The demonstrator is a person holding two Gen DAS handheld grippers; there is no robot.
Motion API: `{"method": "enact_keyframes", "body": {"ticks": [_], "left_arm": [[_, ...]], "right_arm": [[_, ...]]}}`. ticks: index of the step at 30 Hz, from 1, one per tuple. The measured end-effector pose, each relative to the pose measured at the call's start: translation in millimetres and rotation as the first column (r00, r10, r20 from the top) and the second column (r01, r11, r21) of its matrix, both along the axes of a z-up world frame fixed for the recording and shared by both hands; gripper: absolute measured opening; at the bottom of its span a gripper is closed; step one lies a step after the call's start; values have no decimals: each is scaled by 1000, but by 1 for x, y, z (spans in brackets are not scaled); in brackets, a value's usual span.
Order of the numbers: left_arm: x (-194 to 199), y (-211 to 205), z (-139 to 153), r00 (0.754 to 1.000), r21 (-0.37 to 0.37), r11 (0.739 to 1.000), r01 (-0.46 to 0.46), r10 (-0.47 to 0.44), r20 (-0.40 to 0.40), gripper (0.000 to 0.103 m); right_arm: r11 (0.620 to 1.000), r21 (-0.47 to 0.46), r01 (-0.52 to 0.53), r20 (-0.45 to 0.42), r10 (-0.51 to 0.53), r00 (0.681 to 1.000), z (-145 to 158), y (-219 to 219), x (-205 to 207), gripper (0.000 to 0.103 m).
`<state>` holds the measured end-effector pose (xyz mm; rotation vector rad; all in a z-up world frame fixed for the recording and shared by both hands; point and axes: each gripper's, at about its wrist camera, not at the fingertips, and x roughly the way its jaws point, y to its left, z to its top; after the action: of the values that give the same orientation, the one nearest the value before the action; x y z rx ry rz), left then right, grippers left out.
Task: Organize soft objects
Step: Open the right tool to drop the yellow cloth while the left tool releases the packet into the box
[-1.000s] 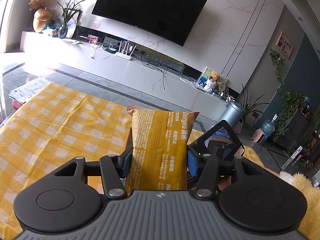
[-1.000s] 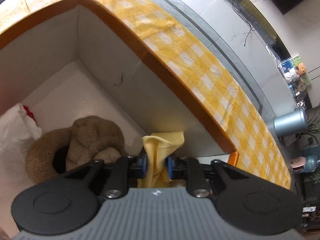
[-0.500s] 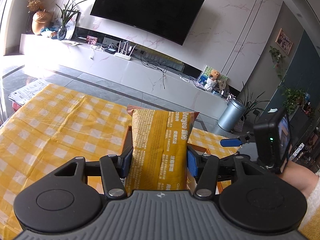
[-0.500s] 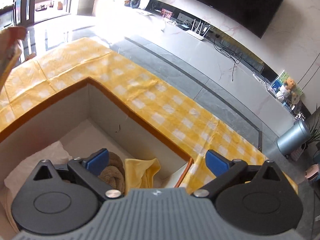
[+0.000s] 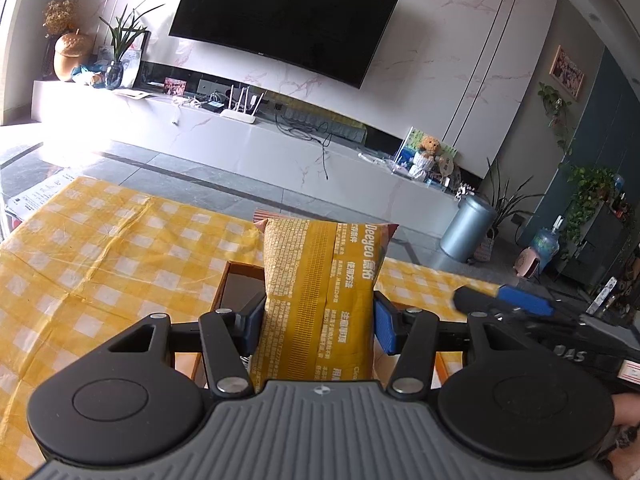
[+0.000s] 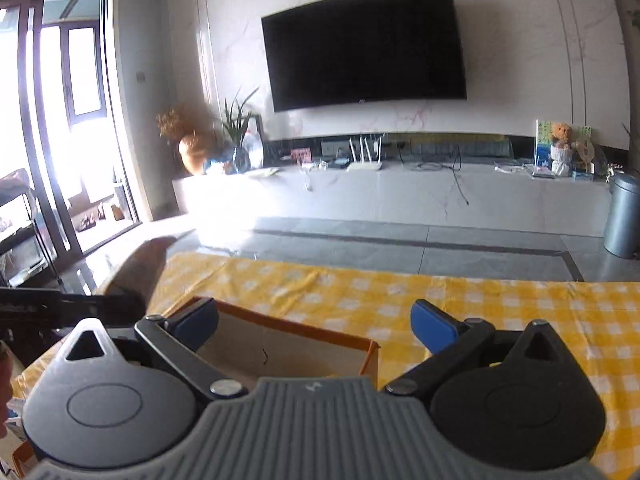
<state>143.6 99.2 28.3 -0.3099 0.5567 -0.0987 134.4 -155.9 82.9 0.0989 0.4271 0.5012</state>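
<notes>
At centre frame of the left wrist view, your left gripper (image 5: 318, 322) pinches the yellow packet (image 5: 322, 300), long axis running up the frame, directly above the orange-rimmed box (image 5: 224, 286). Your right gripper (image 6: 314, 326) is spread and empty, so the left one is nearer the drop.

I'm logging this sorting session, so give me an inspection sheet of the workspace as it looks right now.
Surface: table under a yellow checked cloth, creased.
Job's things: yellow packet, upright over the orange-rimmed box; box contents hidden.
Clutter: papers at the cloth's far left edge.
Tongs: left tongs shut on the packet; right tongs open, holding nothing, above the box.
Cables: loose wires on the TV bench.
Surroundings: wall TV, router, teddy bear, grey bin, plants.
</notes>
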Motion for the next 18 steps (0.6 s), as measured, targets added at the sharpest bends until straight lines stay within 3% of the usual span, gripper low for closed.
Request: {"method": "enact_keyframes", "body": {"ticks": [2,6,11,15,18], "left_arm": [[13,-11,-3,999,96,995,13,-10,-31,62],[32,-22,-11,996,193,980,41,-26,-84,62],[51,-24,-30,983,198,976,89,-55,-175,62],[53,-29,-42,978,253,963,94,-41,-206,62],[49,-28,-48,972,244,964,104,-46,-230,62]], "right_arm": [[990,103,92,40,-97,995,-5,-15,-5,100],[967,213,141,-24,-139,990,-13,-35,-2,100],[957,202,208,-24,-207,978,-11,-40,2,100],[960,203,195,-43,-191,981,-15,-36,2,100],[963,200,180,-70,-169,983,-18,-32,1,100]]}}
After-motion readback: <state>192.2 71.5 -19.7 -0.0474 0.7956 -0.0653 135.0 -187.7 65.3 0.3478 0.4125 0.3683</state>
